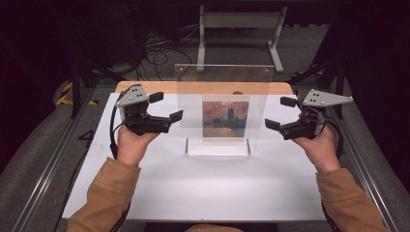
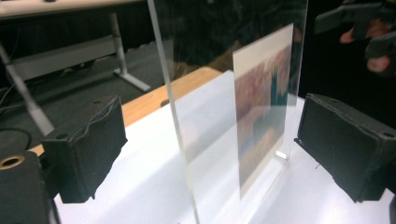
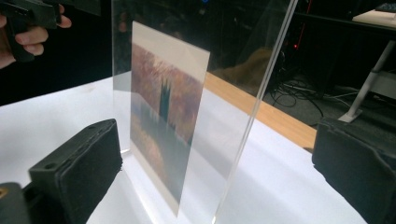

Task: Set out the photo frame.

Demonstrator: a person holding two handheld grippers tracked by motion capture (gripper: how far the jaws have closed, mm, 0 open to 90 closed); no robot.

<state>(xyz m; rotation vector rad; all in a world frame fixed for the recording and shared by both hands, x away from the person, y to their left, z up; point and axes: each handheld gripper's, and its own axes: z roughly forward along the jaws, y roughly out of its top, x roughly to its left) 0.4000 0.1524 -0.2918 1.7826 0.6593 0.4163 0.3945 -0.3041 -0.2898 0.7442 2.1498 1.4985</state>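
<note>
Both forearms, in tan sleeves, are extended from the bottom edge of the high view and are spread well apart. The left gripper (image 1: 167, 107) is cupped from below in the left hand (image 1: 129, 143), palm up, with the jaws directed inward toward the centre. The right gripper (image 1: 281, 113) is supported likewise in the right hand (image 1: 318, 146), its jaws directed inward in mirror image. On each gripper the jaws are set wide apart, and nothing is pressed by the pads (image 2: 91, 147)
</note>
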